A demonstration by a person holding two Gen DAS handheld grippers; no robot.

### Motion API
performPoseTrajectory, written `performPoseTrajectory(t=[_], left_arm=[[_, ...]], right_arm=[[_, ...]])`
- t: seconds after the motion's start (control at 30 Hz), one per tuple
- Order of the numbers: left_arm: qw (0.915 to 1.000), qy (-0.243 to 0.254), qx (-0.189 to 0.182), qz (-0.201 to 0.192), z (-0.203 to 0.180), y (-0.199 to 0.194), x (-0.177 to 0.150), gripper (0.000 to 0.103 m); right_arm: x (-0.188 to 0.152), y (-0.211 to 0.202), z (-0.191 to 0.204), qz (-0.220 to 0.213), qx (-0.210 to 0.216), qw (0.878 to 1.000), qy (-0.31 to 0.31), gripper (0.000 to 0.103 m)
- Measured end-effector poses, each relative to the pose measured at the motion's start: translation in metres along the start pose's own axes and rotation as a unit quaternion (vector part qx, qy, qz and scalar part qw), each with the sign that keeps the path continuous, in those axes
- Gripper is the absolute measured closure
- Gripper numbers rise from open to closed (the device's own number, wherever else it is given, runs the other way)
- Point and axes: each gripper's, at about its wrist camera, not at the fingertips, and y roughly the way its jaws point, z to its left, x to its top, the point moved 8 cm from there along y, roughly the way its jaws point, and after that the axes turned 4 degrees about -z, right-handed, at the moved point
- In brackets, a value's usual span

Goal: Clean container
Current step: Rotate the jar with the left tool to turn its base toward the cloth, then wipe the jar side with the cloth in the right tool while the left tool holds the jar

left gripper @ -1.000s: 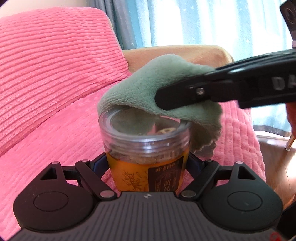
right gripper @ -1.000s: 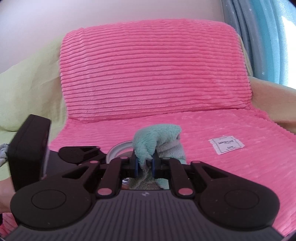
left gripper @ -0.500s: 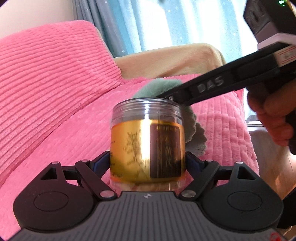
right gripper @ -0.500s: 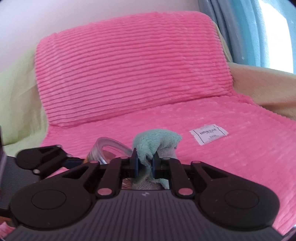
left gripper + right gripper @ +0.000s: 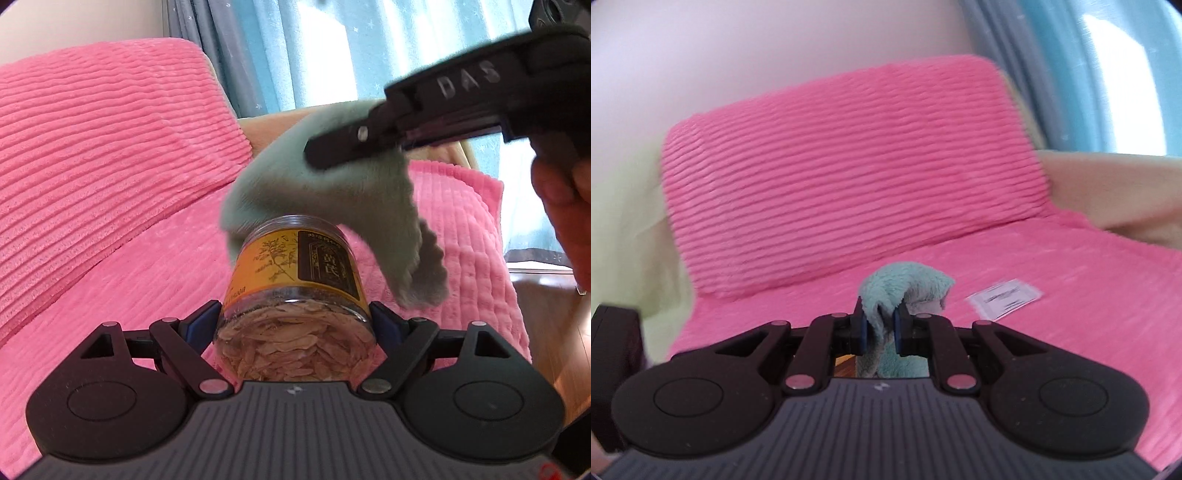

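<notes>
L claw [image 5: 295,325] clamps jar [image 5: 295,295] tilted away, btwn its pads; R claw [image 5: 880,326] pinches green cloth [image 5: 332,195] draped over jar's top.

You were working in a home living room: a sofa [image 5: 849,192] under a pink ribbed plush cover filled most of the right wrist frame, its beige armrest [image 5: 1108,184] showing at the right edge. Blue star-printed curtains [image 5: 332,48] hung along the top of the left wrist frame, with wooden flooring [image 5: 546,332] at its lower right.
</notes>
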Motion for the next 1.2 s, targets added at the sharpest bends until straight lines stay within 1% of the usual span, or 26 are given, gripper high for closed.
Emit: performPoseTrajectory(t=[0.1, 0.2, 0.37, 0.43, 0.47, 0.6, 0.73, 0.8, 0.97, 1.07, 1.17, 1.2], left_arm=[[1.0000, -0.001, 0.002, -0.001, 0.000, 0.000, -0.001, 0.018], [0.9999, -0.012, 0.003, -0.001, 0.002, 0.000, -0.002, 0.017], [0.9975, -0.068, -0.015, 0.009, 0.011, 0.004, -0.006, 0.015], [0.9964, -0.082, -0.019, 0.009, 0.013, 0.005, -0.006, 0.016], [0.9962, -0.084, -0.021, 0.006, 0.013, 0.005, -0.006, 0.017], [0.9968, -0.077, -0.021, -0.001, 0.013, 0.005, -0.008, 0.018], [0.9970, -0.074, -0.021, -0.003, 0.012, 0.005, -0.011, 0.018], [0.9967, -0.078, -0.024, -0.004, 0.013, 0.005, -0.012, 0.018], [0.9964, -0.081, -0.027, -0.005, 0.015, 0.004, -0.012, 0.018], [0.9966, -0.078, -0.027, -0.006, 0.014, 0.004, -0.012, 0.018], [0.9971, -0.072, -0.025, -0.007, 0.013, 0.004, -0.012, 0.018], [0.9974, -0.067, -0.024, -0.007, 0.012, 0.004, -0.012, 0.018]], right_arm=[[-0.011, 0.006, 0.009, 0.017, 0.013, 1.000, -0.021, 0.092], [-0.015, 0.010, 0.010, 0.024, 0.013, 0.999, -0.028, 0.092], [-0.016, 0.009, 0.010, 0.025, 0.013, 0.999, -0.026, 0.092], [-0.016, 0.009, 0.009, 0.025, 0.012, 0.999, -0.025, 0.092], [-0.015, 0.010, 0.008, 0.025, 0.012, 0.999, -0.025, 0.092], [-0.012, 0.011, 0.002, 0.019, -0.006, 1.000, -0.016, 0.092], [-0.015, 0.013, 0.003, 0.023, -0.004, 1.000, -0.013, 0.092], [-0.018, 0.012, 0.010, 0.027, 0.009, 0.999, -0.017, 0.092], [-0.026, 0.003, 0.041, 0.042, 0.093, 0.994, -0.045, 0.092], [-0.030, -0.001, 0.055, 0.046, 0.108, 0.991, -0.070, 0.092], [-0.029, 0.001, 0.052, 0.045, 0.105, 0.991, -0.068, 0.093], [-0.028, 0.003, 0.049, 0.042, 0.096, 0.992, -0.066, 0.093]])
